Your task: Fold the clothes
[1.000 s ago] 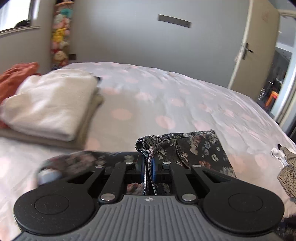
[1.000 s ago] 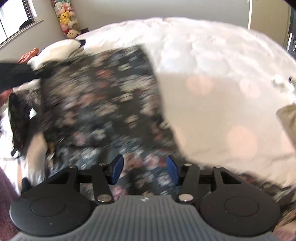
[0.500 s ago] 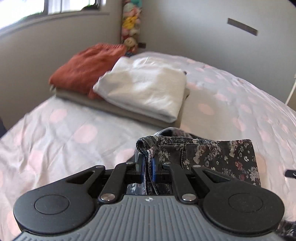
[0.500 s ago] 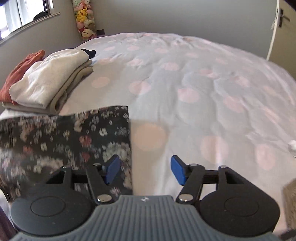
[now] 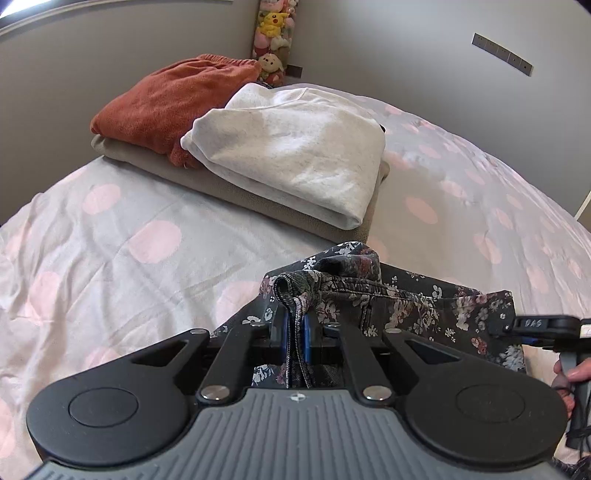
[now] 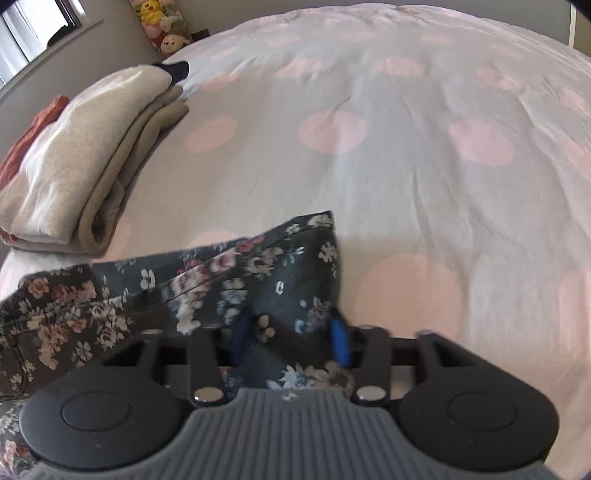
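— Left wrist view first: what's that left gripper (image 5: 295, 328) doing?

— Its blue pads are pinched tight on a bunched edge of the dark floral garment (image 5: 424, 306), same grip as half a second ago. The cloth spreads off to the right across the bedspread (image 5: 147, 240), the pale one with pink dots.

— Anything different from before?

— The camera has swung closer to the pile. The folded stack sits just beyond the garment now: a white sweatshirt (image 5: 295, 147) on top, a rust-coloured fleece (image 5: 166, 99) beside it, both on a beige folded layer (image 5: 240, 192). And the other tool has come into the picture at the right edge, with a hand (image 5: 570, 373) on its handle, right at the far end of the cloth.

— So the right gripper (image 6: 291, 341) moved?

— Yes. Half a second ago its fingers stood wide over bare bedspread, the garment off to their left. Now the garment's corner (image 6: 295, 266) lies between the two blue pads (image 6: 340, 343), which are still apart, not yet closed on the cloth. That part is a bit blurred.

— And the stack from that side?

— Off to the upper left (image 6: 74, 158), apart from the floral piece. Plush toys (image 6: 162, 18) sit in the corner by the wall.
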Tool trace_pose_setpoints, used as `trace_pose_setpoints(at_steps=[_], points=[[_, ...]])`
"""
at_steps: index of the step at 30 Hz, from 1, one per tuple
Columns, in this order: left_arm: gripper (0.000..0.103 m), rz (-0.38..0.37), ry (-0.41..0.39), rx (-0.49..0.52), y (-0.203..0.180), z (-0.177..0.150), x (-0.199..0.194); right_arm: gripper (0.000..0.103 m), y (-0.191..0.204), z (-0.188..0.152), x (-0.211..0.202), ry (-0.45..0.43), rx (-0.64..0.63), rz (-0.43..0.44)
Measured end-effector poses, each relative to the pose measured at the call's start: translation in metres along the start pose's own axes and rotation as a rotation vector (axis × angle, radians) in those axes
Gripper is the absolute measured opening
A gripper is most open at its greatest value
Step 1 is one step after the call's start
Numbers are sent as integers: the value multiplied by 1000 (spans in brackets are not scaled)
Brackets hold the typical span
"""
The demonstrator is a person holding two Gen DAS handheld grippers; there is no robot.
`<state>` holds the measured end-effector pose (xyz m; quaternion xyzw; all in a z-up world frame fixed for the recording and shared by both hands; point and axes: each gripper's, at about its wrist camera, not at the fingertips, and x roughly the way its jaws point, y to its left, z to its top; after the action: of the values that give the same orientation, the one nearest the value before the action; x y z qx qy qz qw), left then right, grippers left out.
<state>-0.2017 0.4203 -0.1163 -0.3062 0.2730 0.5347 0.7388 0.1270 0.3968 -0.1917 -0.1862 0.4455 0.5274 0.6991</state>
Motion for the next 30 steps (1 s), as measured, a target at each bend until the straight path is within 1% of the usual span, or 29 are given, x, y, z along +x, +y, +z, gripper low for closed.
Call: trace_pose_setpoints(at_steps=[1, 3, 5, 7, 11, 16, 20, 23, 25, 27, 30], points=[[6, -6, 1, -3, 1, 0, 0, 11, 6, -2, -4, -8, -32, -20], [6, -17, -1, -7, 1, 0, -2, 6, 14, -5, -17, -33, -62, -42], [6, -33, -9, -9, 0, -1, -7, 5, 18, -8, -39, -83, -70, -61], [6, -55, -20, -12, -2, -1, -15, 4, 19, -16, -67, -135, -67, -98], [6, -130, -56, 4, -18, -1, -39, 4, 9, -42, -131, -234, -26, -180], [6, -265, -92, 81, -59, -11, -71, 4, -40, -89, -229, -350, 86, -287], [6, -295, -99, 130, -76, -20, -84, 4, -68, -133, -302, -433, 161, -386], [6, -312, -103, 165, -87, -27, -93, 4, -72, -165, -339, -486, 164, -442], [6, -323, -106, 188, -95, -31, -100, 3, -63, -183, -348, -491, 120, -447], [6, -321, -99, 197, -96, -34, -102, 3, -47, -196, -344, -473, 77, -408], [6, -278, -74, 177, -81, -35, -99, 4, -18, -208, -326, -439, 12, -329]])
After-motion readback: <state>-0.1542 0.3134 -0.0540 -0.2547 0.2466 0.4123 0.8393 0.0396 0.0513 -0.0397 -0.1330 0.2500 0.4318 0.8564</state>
